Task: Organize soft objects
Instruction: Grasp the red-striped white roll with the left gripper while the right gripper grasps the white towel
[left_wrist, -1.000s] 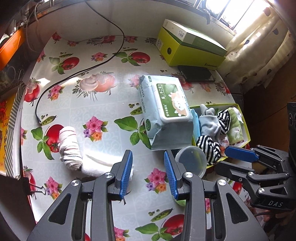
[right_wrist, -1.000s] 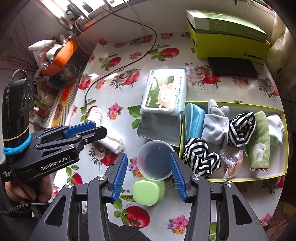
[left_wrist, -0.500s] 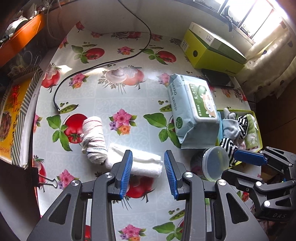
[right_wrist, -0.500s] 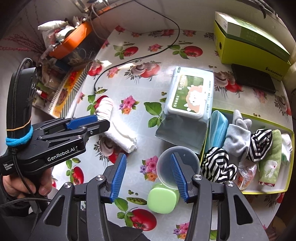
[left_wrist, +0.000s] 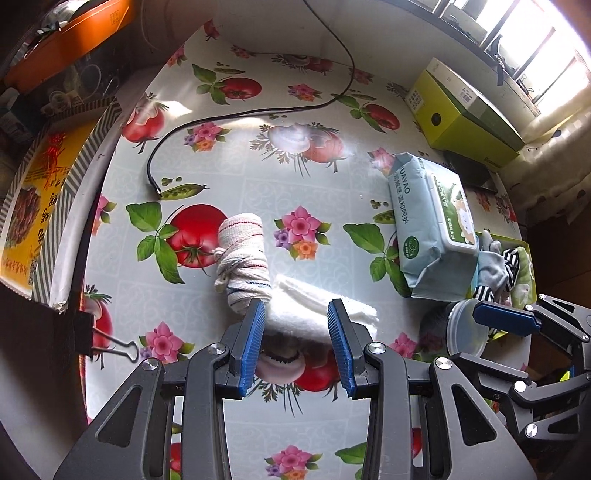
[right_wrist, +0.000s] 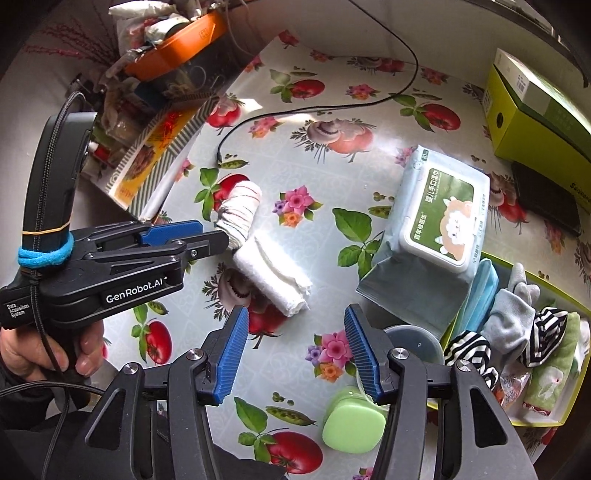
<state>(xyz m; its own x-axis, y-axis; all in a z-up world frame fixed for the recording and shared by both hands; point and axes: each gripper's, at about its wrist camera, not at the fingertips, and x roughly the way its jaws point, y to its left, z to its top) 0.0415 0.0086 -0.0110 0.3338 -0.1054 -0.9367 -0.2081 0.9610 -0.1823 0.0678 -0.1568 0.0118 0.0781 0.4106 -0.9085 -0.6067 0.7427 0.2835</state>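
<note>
White towel (left_wrist: 314, 314) near edge hidden behind left tongs (left_wrist: 297, 345), tub (right_wrist: 413, 345) half covered by right tongs (right_wrist: 295, 350), tray (right_wrist: 554, 419) cut by the right-wrist frame edge, small packet (right_wrist: 511, 384) in it unreadable, dark flat thing (left_wrist: 469, 171) mostly behind wipes pack (left_wrist: 430, 229).

I work at a home table (left_wrist: 258, 192) under a fruit-and-flower oilcloth, beside a sunlit window with dotted curtains (left_wrist: 550, 155); a wet-wipes pack (right_wrist: 439, 218), a shoebox (right_wrist: 535, 122) and a tray of socks (right_wrist: 517, 328) mark it as domestic.
</note>
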